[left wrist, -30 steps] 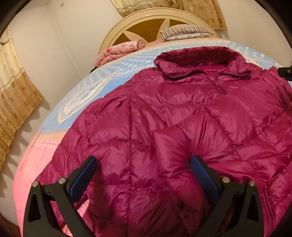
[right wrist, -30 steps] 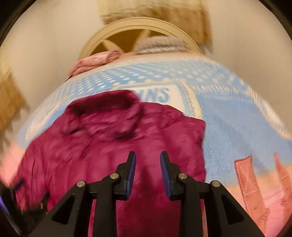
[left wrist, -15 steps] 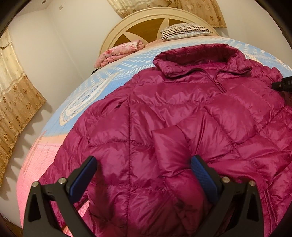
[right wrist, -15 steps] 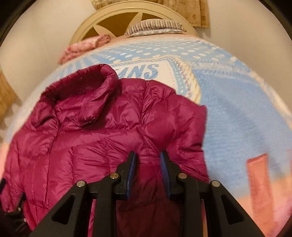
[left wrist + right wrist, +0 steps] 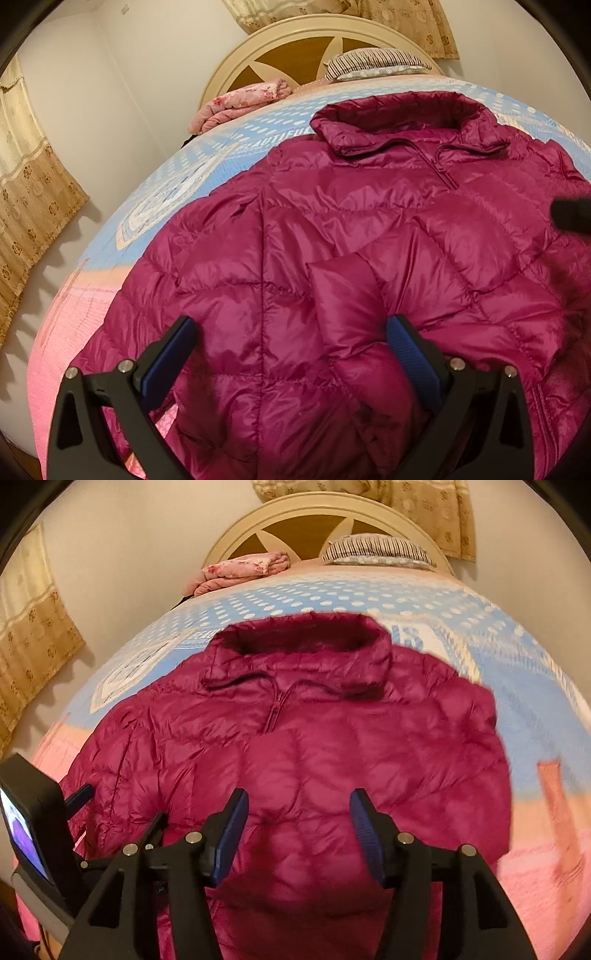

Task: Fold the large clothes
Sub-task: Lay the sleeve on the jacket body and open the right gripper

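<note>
One magenta quilted puffer jacket [image 5: 332, 266] lies front up on the bed, zip closed, collar end far from both tongs, hem end nearest them. One sleeve is folded in over the chest, its cuff ahead of the left tongs [image 5: 291, 354] and slightly toward their right finger. Left tongs spread wide, jacket fabric under and between the blue pads [image 5: 168, 354], nothing pinched. Right tongs [image 5: 297, 830] also spread, hovering over the jacket's lower front, empty; whether the pads touch the fabric cannot be told. Right view is slightly blurred.

Writing: on the light-blue and pink printed blanket [image 5: 221, 162] a word reading "BEAUTIFU…" shows just beyond the jacket's shoulder, ahead-left of the left tongs; the rest is covered. In the right view a few blue letters sit beyond the collar, too blurred to read.

Counts: one jacket, one blanket, one cream and brown rounded wooden headboard [image 5: 295, 44] far ahead, one striped pillow [image 5: 373, 62] against it, one folded pink floral quilt [image 5: 240, 103] left of the pillow. One small black screen unit [image 5: 29, 823], lit, left of the right tongs. Beige patterned curtains [image 5: 33, 199] hang far left and above the headboard.
</note>
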`<action>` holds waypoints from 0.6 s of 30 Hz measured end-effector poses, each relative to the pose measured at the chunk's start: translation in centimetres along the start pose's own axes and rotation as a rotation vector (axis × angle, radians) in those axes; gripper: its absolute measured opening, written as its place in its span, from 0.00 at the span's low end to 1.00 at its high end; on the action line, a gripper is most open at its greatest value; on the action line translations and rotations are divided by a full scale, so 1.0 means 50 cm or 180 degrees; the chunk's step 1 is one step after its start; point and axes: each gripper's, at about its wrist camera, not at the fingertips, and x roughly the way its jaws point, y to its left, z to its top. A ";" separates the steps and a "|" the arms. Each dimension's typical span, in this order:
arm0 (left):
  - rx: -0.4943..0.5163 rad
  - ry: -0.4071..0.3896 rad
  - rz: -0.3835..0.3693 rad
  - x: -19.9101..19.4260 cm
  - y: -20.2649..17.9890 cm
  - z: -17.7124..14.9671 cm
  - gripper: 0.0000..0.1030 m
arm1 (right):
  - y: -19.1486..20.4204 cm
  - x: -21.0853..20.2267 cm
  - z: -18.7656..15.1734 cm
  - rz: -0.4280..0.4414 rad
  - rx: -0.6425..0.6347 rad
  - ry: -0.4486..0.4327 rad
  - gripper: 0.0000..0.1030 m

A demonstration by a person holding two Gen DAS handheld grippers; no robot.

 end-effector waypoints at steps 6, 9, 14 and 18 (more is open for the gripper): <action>-0.0006 0.0002 -0.0010 0.001 0.000 0.000 1.00 | 0.018 0.042 -0.045 0.0022 0.0011 0.0097 0.56; -0.0004 0.0002 -0.0006 0.001 0.000 0.000 1.00 | 0.023 0.056 -0.060 -0.0039 -0.0042 0.0052 0.57; 0.0017 0.0004 0.0018 0.000 -0.003 -0.001 1.00 | 0.045 0.061 -0.071 -0.0211 -0.0229 0.0027 0.60; 0.0004 0.0049 -0.0017 0.003 -0.001 0.001 1.00 | 0.048 0.062 -0.074 -0.0251 -0.0277 0.0013 0.61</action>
